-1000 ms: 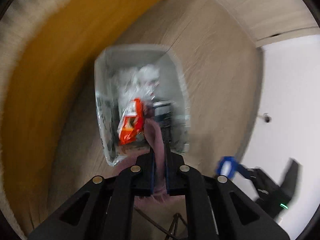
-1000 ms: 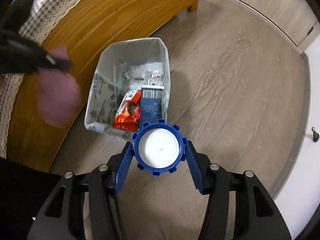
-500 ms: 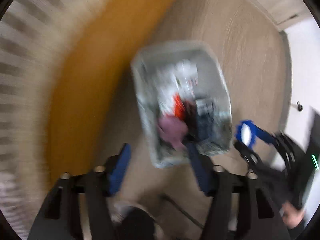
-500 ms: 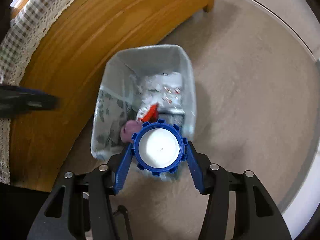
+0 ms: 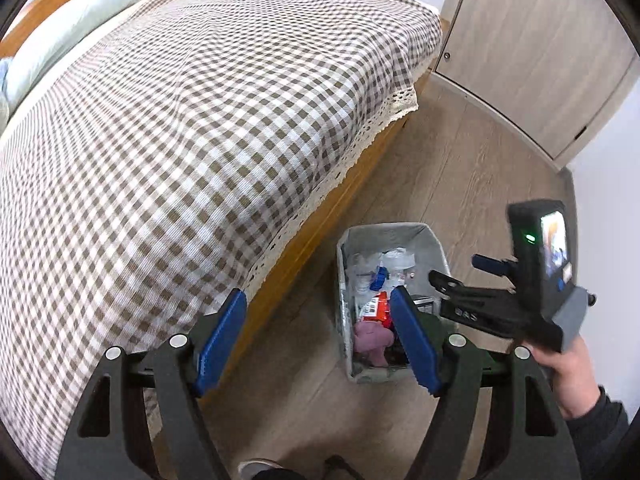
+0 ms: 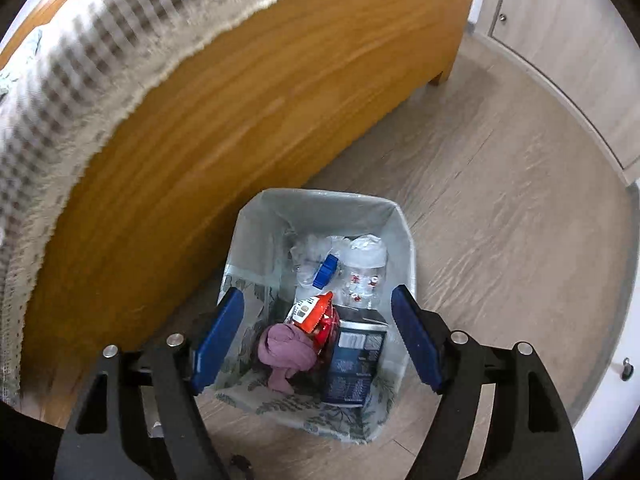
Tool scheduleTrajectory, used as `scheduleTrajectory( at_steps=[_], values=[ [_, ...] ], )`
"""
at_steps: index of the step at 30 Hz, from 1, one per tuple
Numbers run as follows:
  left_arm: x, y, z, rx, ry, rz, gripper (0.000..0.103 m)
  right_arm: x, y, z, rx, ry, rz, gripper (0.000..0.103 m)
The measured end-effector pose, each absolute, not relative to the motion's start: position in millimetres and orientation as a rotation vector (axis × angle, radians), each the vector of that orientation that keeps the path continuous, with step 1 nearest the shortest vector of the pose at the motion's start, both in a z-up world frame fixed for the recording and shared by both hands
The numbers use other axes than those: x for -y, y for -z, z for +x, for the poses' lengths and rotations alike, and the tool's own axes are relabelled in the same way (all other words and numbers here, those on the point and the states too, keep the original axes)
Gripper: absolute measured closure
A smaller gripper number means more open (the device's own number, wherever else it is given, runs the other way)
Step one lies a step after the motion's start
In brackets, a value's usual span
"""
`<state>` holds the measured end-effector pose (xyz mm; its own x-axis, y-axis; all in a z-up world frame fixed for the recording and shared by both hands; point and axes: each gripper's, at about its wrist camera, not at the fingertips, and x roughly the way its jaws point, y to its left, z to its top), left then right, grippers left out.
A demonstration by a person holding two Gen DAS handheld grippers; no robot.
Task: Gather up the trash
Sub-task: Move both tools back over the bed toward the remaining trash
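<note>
A wood-plank floor (image 6: 500,184) beside a bed (image 5: 192,120) with a checked cover. The trash bin (image 6: 404,232), holding wrappers and a blue cap (image 6: 325,270), is stood against the bed frame. Left tongs (image 5: 318,344) and right tongs (image 6: 318,336) are spread, empty.

Two wrist views, both trained on the trash bin beside the bed

From the left wrist, the scene is viewed from higher up and farther back, across the checked bedspread (image 5: 192,128) toward the cupboard doors, with the trash bin (image 5: 434,250) seen small on the floor (image 5: 460,168) and the right tool (image 5: 472,276) caught at the right edge. From the right wrist, the trash bin (image 6: 406,240) is looked into steeply from close above. The bin, bed frame and floor are shared by both views.
</note>
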<state>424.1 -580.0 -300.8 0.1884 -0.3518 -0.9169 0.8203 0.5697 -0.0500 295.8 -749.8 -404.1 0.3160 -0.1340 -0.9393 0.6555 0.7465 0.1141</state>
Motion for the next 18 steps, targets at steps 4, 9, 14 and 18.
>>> scheduleTrajectory(
  at_steps=[4, 9, 14, 18],
  values=[
    [563.5, 279.1, 420.3, -1.045, 0.882, 0.463, 0.032, 740.3, 384.2, 274.1, -1.112, 0.571, 0.579, 0.030],
    [517.3, 233.2, 415.7, -1.007, 0.964, 0.279, 0.032, 722.7, 338.4, 259.5, -1.063, 0.610, 0.534, 0.030],
    [444.3, 191.9, 424.3, -0.911, 0.919, 0.227, 0.031, 694.0, 279.3, 265.4, -0.963, 0.609, 0.453, 0.030],
    [355.7, 168.8, 451.5, -0.842, 0.745, 0.152, 0.028, 656.4, 240.1, 285.7, -0.890, 0.558, 0.401, 0.030]
  ],
)
